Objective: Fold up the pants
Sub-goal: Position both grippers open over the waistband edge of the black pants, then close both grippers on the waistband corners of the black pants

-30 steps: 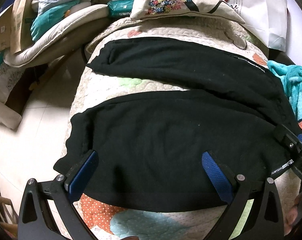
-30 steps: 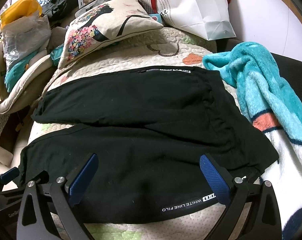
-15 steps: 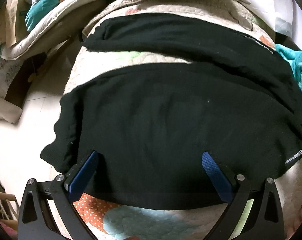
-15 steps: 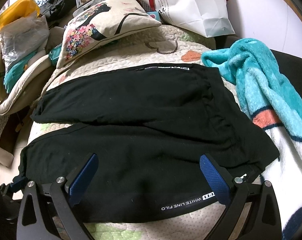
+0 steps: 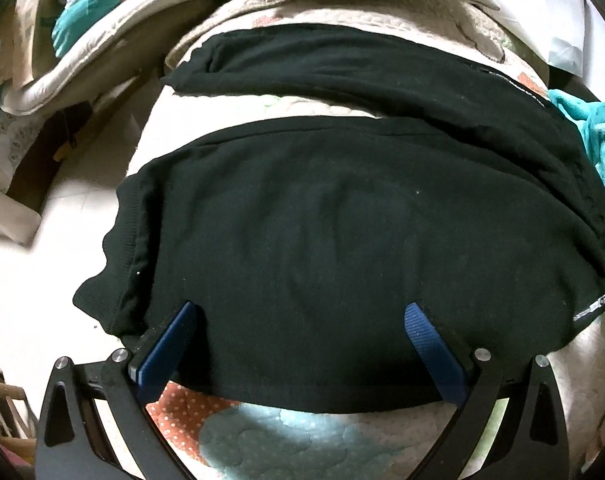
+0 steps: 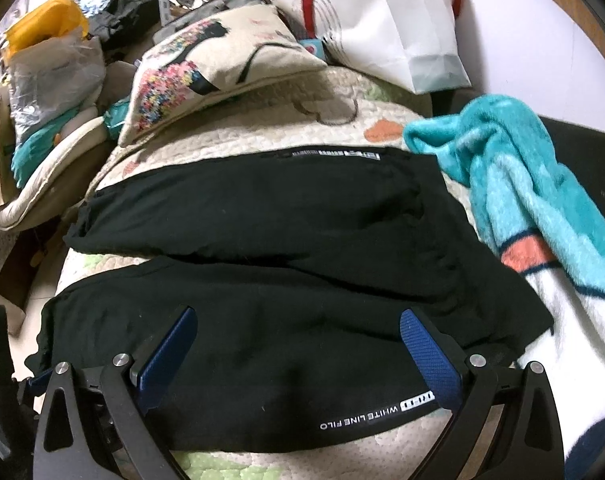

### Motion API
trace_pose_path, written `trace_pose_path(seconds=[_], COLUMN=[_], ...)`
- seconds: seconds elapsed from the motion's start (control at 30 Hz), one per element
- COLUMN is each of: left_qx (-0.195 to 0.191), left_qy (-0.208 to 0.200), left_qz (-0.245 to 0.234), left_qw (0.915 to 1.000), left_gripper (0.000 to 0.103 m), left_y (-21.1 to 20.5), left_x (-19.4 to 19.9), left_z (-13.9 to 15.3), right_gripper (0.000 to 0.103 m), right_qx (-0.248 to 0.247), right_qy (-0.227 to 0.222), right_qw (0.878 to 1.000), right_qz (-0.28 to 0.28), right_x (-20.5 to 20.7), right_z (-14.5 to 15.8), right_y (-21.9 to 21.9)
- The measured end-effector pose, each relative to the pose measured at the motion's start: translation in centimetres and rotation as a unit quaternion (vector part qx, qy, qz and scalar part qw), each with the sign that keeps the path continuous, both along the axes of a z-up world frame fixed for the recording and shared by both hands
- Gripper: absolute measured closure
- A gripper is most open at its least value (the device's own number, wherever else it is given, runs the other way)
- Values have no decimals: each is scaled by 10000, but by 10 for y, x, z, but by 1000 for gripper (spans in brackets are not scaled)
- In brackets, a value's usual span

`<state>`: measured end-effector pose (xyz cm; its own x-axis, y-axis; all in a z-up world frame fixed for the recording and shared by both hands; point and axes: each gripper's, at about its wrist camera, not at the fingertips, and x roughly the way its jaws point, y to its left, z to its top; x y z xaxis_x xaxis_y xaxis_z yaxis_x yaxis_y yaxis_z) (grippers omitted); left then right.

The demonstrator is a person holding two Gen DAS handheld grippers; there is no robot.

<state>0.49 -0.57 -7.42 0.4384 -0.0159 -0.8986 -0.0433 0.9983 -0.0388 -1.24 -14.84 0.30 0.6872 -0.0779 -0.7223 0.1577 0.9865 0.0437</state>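
Observation:
Black pants point(image 5: 342, 232) lie spread flat on a quilted cream bed cover point(image 5: 286, 440), both legs pointing left and the waistband with white lettering point(image 6: 378, 414) at the right. My left gripper point(image 5: 300, 312) hovers open over the near leg close to its cuff, blue pads wide apart. My right gripper point(image 6: 298, 318) is open too, over the near side of the pants point(image 6: 286, 264) by the waistband. Neither holds fabric. The left gripper's edge shows at the right wrist view's lower left.
A teal fleece blanket point(image 6: 534, 200) lies right of the waistband. A floral pillow point(image 6: 206, 68) and a white paper bag point(image 6: 386, 20) sit at the far end of the bed. Cluttered bags and a cushion point(image 5: 74, 60) stand left, above pale floor point(image 5: 30, 280).
The left gripper has moved forward and down toward the near leg, so the pants fill more of its view. The right gripper has barely shifted. Both stayed open.

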Motion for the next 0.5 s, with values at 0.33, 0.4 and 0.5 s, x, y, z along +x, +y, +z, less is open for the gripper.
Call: trace_pose_path(seconds=[0.33,0.4,0.5], left_qx=[-1235,-1060,-937], left_qy=[-546,-714,-703], left_qz=[236,179,4], left_qw=[9906,9916,9931], left_gripper=[56,53,53], left_y=[71,82,94], left_x=[21,37,71], left_z=[85,99,103], right_gripper=[0,0,1], right_qx=[-164,-111,-189], right_qy=[261,501,679], right_qw=[9942,9897,9832], right_qz=[1033,1336,1682], right_x=[35,55,89], right_z=[76,82,82], right_y=[-9,-17,-32])
